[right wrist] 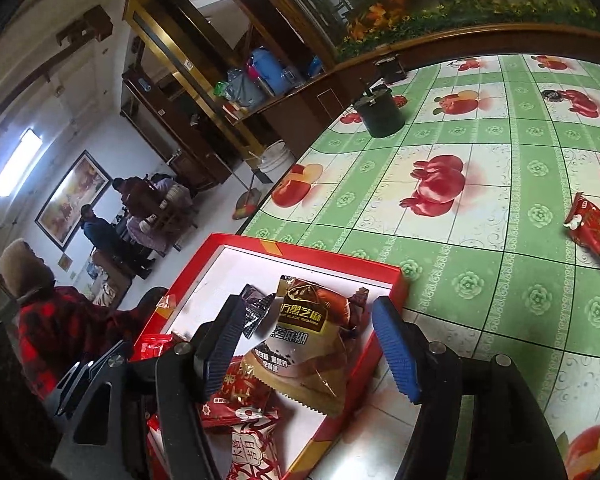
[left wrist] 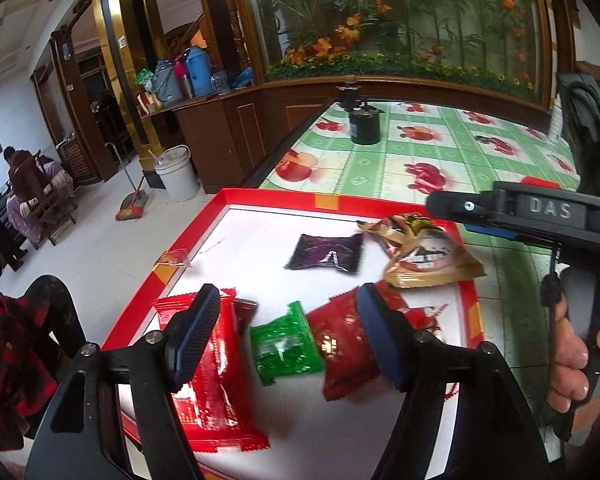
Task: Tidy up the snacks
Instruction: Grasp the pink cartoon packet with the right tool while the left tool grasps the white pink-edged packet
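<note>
A red-rimmed white tray [left wrist: 260,196] [right wrist: 236,240] sits on the table and holds several snack packets. My left gripper [left wrist: 288,332] is open above a green packet [left wrist: 286,348], between a bright red packet [left wrist: 212,376] and a dark red packet [left wrist: 348,344]. A black packet [left wrist: 326,254] lies further in. My right gripper [right wrist: 306,344] is open above a brown black-sesame packet [right wrist: 308,340] [left wrist: 428,252] at the tray's right rim. Its body shows in the left wrist view [left wrist: 540,216]. Red packets [right wrist: 596,232] lie loose on the table at the right.
The table has a green cloth with fruit prints [right wrist: 460,240]. A dark cylindrical container [left wrist: 365,126] [right wrist: 380,114] stands at its far end. A wooden cabinet with flasks [left wrist: 204,96], a white bucket [left wrist: 178,174] and seated people [right wrist: 148,208] are on the left.
</note>
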Motion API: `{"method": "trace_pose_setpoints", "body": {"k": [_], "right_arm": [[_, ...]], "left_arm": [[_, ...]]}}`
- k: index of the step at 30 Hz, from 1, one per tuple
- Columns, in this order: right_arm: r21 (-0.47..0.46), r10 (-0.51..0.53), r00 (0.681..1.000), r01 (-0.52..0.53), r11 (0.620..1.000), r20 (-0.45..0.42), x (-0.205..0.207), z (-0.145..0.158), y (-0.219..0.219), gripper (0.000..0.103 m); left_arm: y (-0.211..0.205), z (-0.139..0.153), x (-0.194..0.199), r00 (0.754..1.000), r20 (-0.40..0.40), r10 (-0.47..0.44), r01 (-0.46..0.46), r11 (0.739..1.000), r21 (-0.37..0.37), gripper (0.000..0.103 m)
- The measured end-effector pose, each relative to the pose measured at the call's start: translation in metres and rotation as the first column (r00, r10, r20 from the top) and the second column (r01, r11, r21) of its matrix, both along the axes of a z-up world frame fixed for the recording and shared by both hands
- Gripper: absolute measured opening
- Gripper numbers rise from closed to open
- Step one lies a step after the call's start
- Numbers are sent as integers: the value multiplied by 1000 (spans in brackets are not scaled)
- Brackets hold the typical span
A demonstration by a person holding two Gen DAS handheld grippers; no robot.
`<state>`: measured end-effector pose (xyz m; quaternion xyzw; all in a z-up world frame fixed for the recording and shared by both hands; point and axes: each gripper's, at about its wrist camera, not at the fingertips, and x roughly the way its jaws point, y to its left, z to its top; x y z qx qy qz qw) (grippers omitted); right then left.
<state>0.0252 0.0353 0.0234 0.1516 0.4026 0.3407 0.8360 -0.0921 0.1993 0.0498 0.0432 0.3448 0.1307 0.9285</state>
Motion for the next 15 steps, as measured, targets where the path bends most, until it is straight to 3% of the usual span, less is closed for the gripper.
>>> {"method": "trace_pose_setpoints", "body": {"k": [15], "right_arm": [[-6,-20,1000,20,1000,14,-1,6,-11,68]], "left_arm": [[-30,-3,-1,998,-38,-48,50,998,42,73]]}}
